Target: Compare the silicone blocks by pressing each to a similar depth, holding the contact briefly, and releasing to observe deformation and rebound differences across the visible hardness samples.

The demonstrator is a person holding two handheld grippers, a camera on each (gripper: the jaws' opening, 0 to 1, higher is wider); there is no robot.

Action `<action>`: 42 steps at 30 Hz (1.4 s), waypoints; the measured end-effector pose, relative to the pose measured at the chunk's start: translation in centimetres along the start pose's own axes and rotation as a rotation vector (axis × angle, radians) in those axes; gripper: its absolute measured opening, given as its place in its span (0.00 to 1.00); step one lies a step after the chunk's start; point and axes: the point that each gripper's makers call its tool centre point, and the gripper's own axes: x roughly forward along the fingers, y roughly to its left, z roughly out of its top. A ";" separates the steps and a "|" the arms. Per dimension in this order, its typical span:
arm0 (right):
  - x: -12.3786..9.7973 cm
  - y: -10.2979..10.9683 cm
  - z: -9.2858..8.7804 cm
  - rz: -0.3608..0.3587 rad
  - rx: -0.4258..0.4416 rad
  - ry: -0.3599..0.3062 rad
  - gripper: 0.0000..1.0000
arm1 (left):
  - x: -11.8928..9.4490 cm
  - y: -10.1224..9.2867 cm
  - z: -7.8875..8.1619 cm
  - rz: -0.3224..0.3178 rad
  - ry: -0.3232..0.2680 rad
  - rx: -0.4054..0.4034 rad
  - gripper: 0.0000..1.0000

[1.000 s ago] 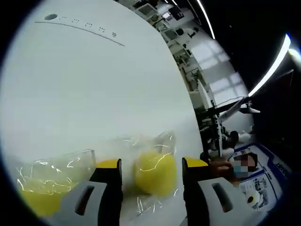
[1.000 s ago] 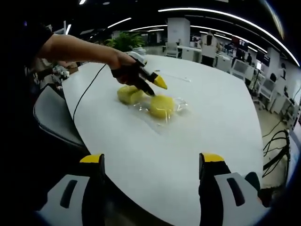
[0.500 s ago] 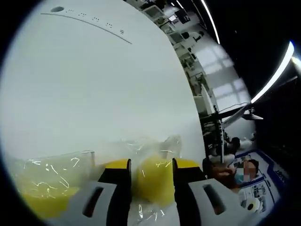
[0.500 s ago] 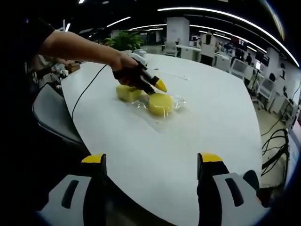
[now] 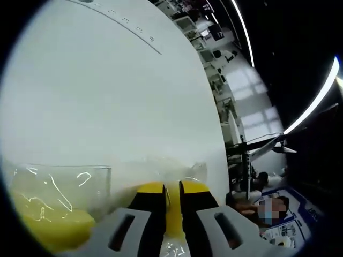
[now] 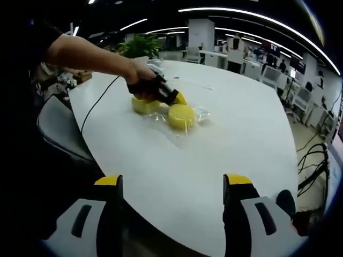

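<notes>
Left gripper view: the left claw [image 5: 171,201] is clenched on a yellow block [image 5: 172,225] at 6 o'clock, jaws nearly together with only a sliver of yellow between them. A second yellow block [image 5: 51,230], in clear wrapping, lies at 8 o'clock on the white desk [image 5: 107,96].

Right gripper view: the right claw [image 6: 171,182] stands released, jaws wide apart, above the desk edge. At 12 o'clock a hand [image 6: 140,80] holds the left claw against the round block, the other block just beside it.
</notes>
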 end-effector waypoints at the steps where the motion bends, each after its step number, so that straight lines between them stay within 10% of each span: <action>1: 0.0 0.0 0.0 0.000 0.003 -0.002 0.70 | 0.0 0.0 0.1 -0.002 -0.003 0.005 0.06; 10: 0.2 0.2 0.4 0.007 -0.016 -0.004 0.67 | -0.8 -0.6 0.0 -0.029 -0.046 0.077 0.00; 25: 0.4 1.1 1.1 0.022 -0.060 -0.020 0.66 | -6.7 -10.4 -4.5 -0.397 -0.028 0.280 0.00; 31: 1.2 1.9 1.4 0.050 -0.085 -0.019 0.66 | -10.0 -13.0 -6.9 -0.442 0.001 0.471 0.00; 42: 2.8 3.4 4.6 0.134 -0.102 -0.098 0.66 | -17.1 -16.7 -5.8 -0.468 -0.093 0.661 0.00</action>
